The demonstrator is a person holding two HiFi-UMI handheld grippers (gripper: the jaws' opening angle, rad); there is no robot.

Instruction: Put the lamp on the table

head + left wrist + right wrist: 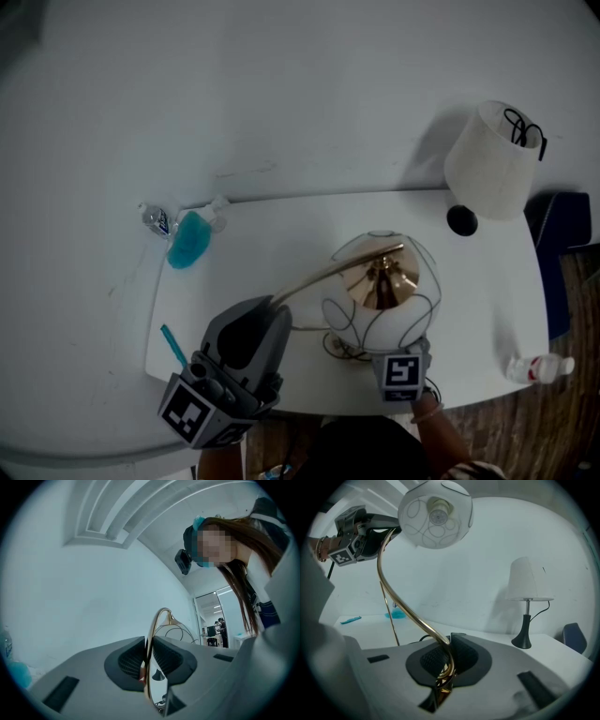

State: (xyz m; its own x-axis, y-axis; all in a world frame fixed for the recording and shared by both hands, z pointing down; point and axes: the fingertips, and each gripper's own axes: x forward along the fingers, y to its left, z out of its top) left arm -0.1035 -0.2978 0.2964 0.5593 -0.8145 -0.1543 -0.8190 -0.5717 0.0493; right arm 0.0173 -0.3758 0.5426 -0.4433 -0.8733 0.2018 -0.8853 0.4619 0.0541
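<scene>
The lamp has a white globe shade (380, 281) with a wire pattern and a curved gold arm (309, 281). It is over the near middle of the white table (281, 234). My left gripper (275, 305) is shut on the upper arm (151, 639), left of the globe. Lower down, the gold stem (417, 618) passes between the jaws of my right gripper (449, 656), which are shut on it. In the head view only that gripper's marker cube (401, 370) shows, below the globe. The lamp's base is hidden.
A second lamp with a white shade (492, 159) and black base (461, 220) stands at the table's far right. A blue bottle (192, 236) lies at the far left, a teal pen (173, 345) near left, a small bottle (539, 367) near right. A blue chair (562, 225) is beyond.
</scene>
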